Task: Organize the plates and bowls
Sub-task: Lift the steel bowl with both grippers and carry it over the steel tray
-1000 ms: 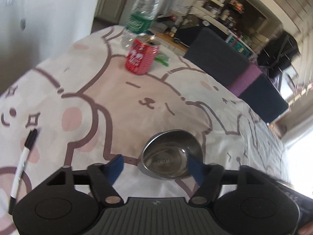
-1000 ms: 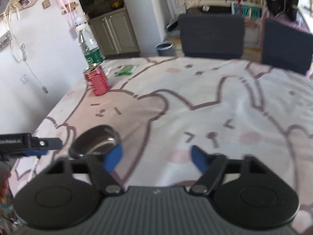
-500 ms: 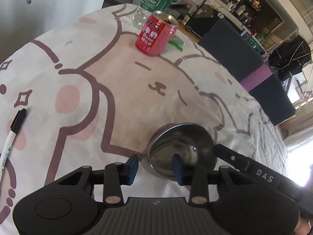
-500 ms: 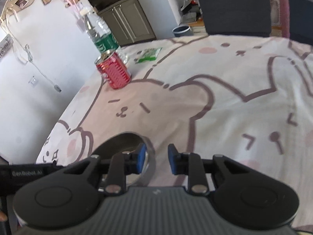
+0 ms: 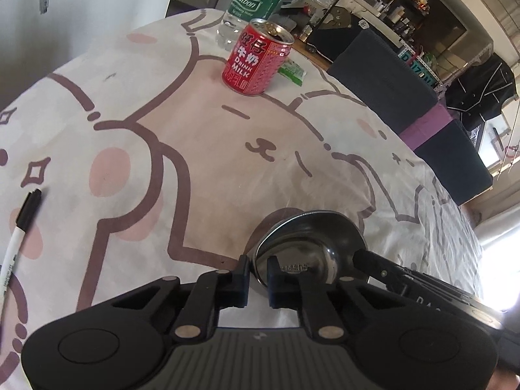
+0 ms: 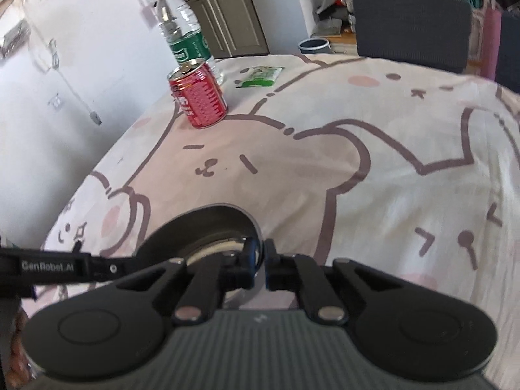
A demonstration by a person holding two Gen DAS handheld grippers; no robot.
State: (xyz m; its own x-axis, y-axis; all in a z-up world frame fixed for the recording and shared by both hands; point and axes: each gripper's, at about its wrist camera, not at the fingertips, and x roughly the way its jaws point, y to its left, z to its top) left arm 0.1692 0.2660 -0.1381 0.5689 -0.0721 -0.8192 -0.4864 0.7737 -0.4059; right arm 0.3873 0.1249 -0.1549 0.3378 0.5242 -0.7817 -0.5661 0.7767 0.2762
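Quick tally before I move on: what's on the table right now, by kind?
Steel bowl: 1
Red milk can: 1
Water bottle: 1
Green packet: 1
Marker pen: 1
Total: 5

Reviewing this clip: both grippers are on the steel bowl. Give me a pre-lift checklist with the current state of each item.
1. Left gripper shut on the steel bowl rim, one finger inside, one outside: ok.
2. Right gripper shut on the opposite rim: ok.
3. Bowl empty: ok, only bare metal shows.
4. Bowl level: cannot tell, fisheye views distort it.
5. Milk can and water bottle stand well away from the bowl: ok.
6. Marker lies apart on the tablecloth: ok.
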